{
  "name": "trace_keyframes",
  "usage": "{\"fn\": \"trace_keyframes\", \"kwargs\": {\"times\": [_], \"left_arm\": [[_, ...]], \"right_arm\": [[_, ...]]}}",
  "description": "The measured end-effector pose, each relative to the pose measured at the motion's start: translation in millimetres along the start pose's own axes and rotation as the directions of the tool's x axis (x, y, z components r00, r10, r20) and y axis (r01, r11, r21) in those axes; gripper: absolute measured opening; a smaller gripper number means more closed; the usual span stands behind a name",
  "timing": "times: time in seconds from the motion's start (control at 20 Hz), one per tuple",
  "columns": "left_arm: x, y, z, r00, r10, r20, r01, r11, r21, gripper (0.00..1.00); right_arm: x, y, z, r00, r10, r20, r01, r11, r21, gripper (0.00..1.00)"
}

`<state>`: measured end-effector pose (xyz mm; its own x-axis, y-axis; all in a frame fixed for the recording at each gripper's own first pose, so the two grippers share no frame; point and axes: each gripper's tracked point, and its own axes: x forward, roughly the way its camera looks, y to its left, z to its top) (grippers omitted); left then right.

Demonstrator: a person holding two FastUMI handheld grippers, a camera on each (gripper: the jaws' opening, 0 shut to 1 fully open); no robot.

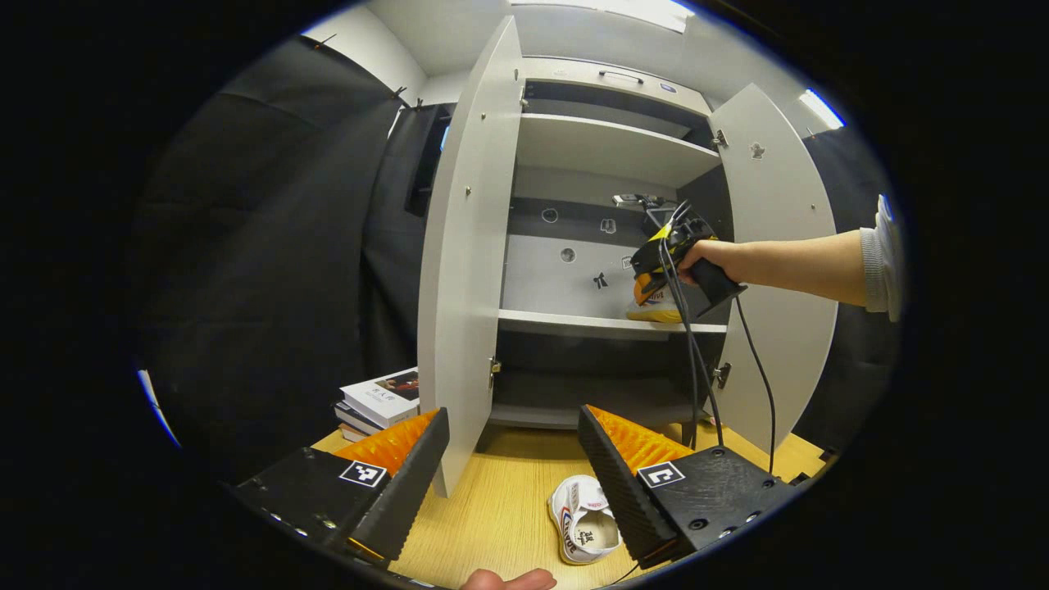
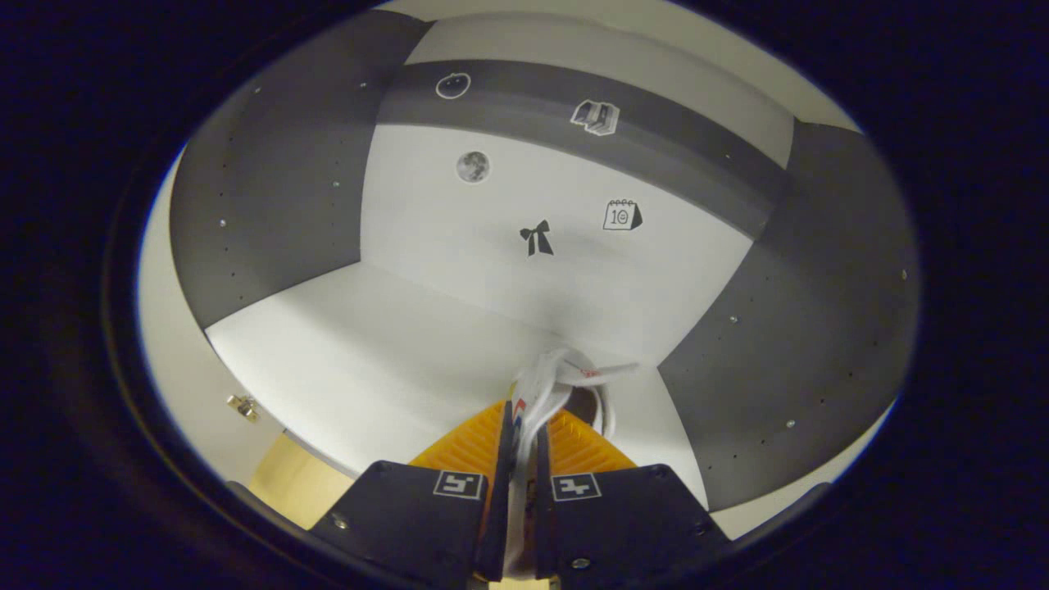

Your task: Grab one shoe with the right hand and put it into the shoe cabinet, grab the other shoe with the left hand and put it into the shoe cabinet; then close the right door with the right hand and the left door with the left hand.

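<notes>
- In the left gripper view, the left gripper [image 1: 512, 467] was low over the wooden table [image 1: 500, 500], and its two fingers were wide apart with nothing between them.
- A white shoe [image 1: 583, 520] lay on the table near the right-hand finger, and it was not touched.
- A stack of books [image 1: 381, 401] sat on the table, off to the left of the cabinet.
- Farther back stood the shoe cabinet [image 1: 606, 147], with the left door [image 1: 471, 246] and the right door [image 1: 778, 262] both swung open.
- A hand [image 1: 709, 258] held the right gripper [image 1: 656, 279] inside the cabinet, just over the middle shelf [image 1: 574, 322].
- The other shoe [image 1: 653, 307] was at that shelf, on its right side.
- In the right gripper view, the right gripper [image 2: 518, 430] was squeezed on the other shoe [image 2: 565, 373], with both fingers pressed on its white edge.
- That shoe was in the back right corner of the shelf [image 2: 369, 352].
- Small stickers [image 2: 537, 238] were on the back wall [image 2: 492, 270].
</notes>
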<state>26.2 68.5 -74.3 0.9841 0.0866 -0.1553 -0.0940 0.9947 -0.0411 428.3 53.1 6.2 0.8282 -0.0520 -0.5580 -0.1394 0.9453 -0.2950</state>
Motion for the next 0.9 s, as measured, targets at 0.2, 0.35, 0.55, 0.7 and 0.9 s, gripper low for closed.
{"fn": "trace_keyframes", "kwargs": {"times": [0.2, 0.35, 0.55, 0.7, 0.9], "left_arm": [[2, -9, -5, 1.000, -0.024, 0.003, 0.024, 1.000, 0.000, 0.95], [1, -15, -9, 0.999, -0.040, 0.002, 0.040, 0.999, -0.003, 0.95], [0, -23, -17, 0.998, -0.059, -0.011, 0.059, 0.998, 0.008, 0.95], [-4, -27, -20, 0.998, -0.064, -0.016, 0.065, 0.998, 0.022, 0.95], [-10, -36, -29, 0.997, -0.077, -0.031, 0.078, 0.996, 0.037, 0.95]], "right_arm": [[-57, -2, 11, 0.991, 0.018, 0.132, -0.019, 1.000, 0.008, 0.17], [-108, 5, -1, 0.971, 0.049, 0.235, -0.058, 0.998, 0.033, 0.17], [-167, 23, -56, 0.930, 0.101, 0.354, -0.144, 0.985, 0.097, 0.17], [-202, 25, -102, 0.896, 0.069, 0.440, -0.166, 0.968, 0.186, 0.18], [-244, 24, -165, 0.855, -0.029, 0.518, -0.089, 0.975, 0.202, 0.19]]}}
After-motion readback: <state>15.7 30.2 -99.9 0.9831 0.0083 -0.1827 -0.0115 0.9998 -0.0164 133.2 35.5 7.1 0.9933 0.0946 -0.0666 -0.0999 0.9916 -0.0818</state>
